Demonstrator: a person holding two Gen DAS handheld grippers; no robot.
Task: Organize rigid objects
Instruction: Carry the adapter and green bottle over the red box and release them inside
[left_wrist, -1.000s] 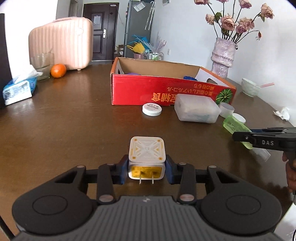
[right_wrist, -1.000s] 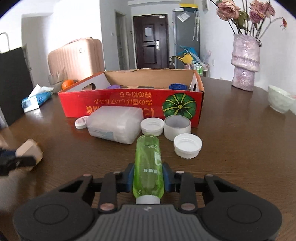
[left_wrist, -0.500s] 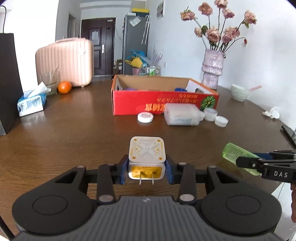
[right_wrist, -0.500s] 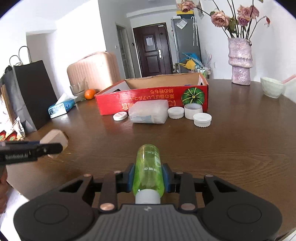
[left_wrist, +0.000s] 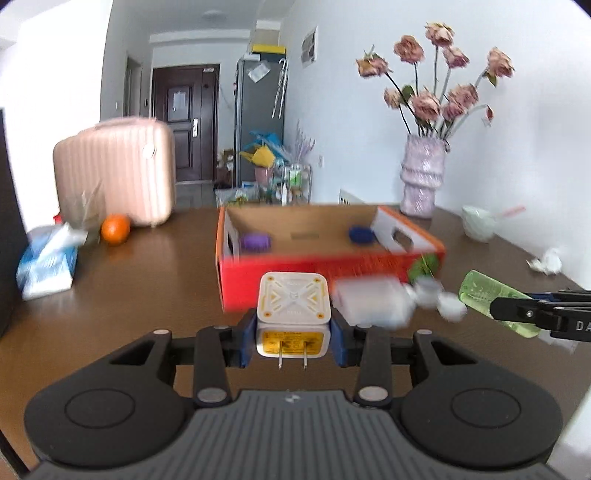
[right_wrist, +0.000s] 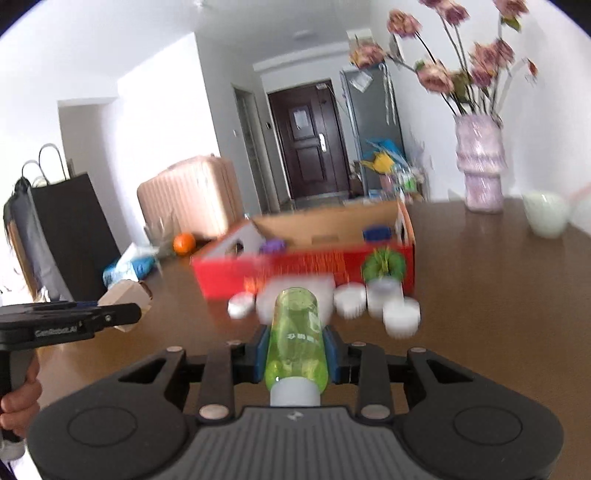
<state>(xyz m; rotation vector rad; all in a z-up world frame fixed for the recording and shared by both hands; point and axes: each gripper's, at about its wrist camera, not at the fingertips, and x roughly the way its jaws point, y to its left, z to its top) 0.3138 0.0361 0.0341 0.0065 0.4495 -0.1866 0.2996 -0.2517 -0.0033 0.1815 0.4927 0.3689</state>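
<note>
My left gripper (left_wrist: 293, 341) is shut on a white and yellow plug adapter (left_wrist: 293, 306), prongs toward the camera, lifted above the brown table (left_wrist: 147, 280). My right gripper (right_wrist: 295, 354) is shut on a green bottle (right_wrist: 296, 343) with a white cap at the near end, also raised. The red cardboard box (left_wrist: 317, 277) stands open ahead, with a purple thing (left_wrist: 255, 242) and a blue thing (left_wrist: 360, 234) inside. The bottle (left_wrist: 495, 299) shows at the right of the left wrist view. In the right wrist view the adapter (right_wrist: 127, 297) appears at the left.
A frosted plastic container (left_wrist: 373, 302) and several white lids (right_wrist: 400, 317) lie in front of the box. A vase of flowers (left_wrist: 421, 181), a bowl (left_wrist: 478, 221), a crumpled tissue (left_wrist: 546, 260), an orange (left_wrist: 115, 229), a tissue pack (left_wrist: 46, 264) and a pink suitcase (left_wrist: 114, 177) ring the table. A hand (right_wrist: 18, 402) grips the left tool.
Both grippers have risen with their loads, so the inside of the box now shows. The view is blurred by motion. Neither grip has changed.
</note>
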